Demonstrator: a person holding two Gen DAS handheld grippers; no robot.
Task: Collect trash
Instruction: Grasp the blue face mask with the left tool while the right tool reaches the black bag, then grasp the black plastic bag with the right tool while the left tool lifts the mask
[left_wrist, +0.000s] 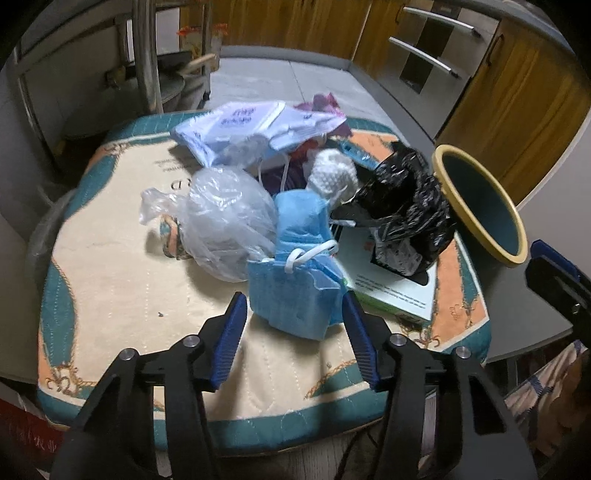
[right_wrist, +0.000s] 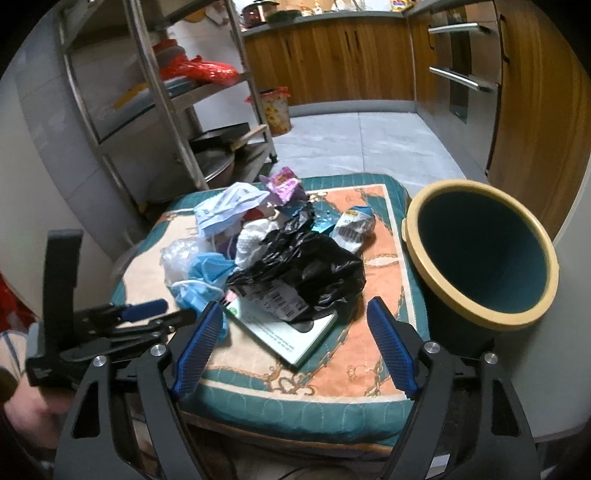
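Trash lies heaped on a quilted cushion (left_wrist: 110, 280) trimmed in teal and orange: a crumpled blue face mask (left_wrist: 295, 291) with white ear loops, a clear plastic bag (left_wrist: 225, 225), a crinkled black plastic bag (left_wrist: 406, 206) slumped over a flat white-and-green box (left_wrist: 391, 291), and white printed wrappers (left_wrist: 255, 125) behind. The left hand-held gripper (left_wrist: 293, 314) hangs just short of the mask, its ribbed blue pads released and bracketing the mask's near edge without pressing it. The right hand-held gripper (right_wrist: 295, 325) — jaws wide, nothing between them — hovers over the cushion's front edge, near the box and the black bag. A round bin (right_wrist: 480, 258), dark teal inside with a pale yellow rim, stands beside the cushion on the right, apparently empty. Risk from here looks plain: the mask is soft, pleated fabric that may fold and slip from a shallow pinch, and an ear loop could snag the clear bag touching it and drag it along. Thin, slick film on both bags gives little to bite — a loose pinch may tear or shed it before the bin.
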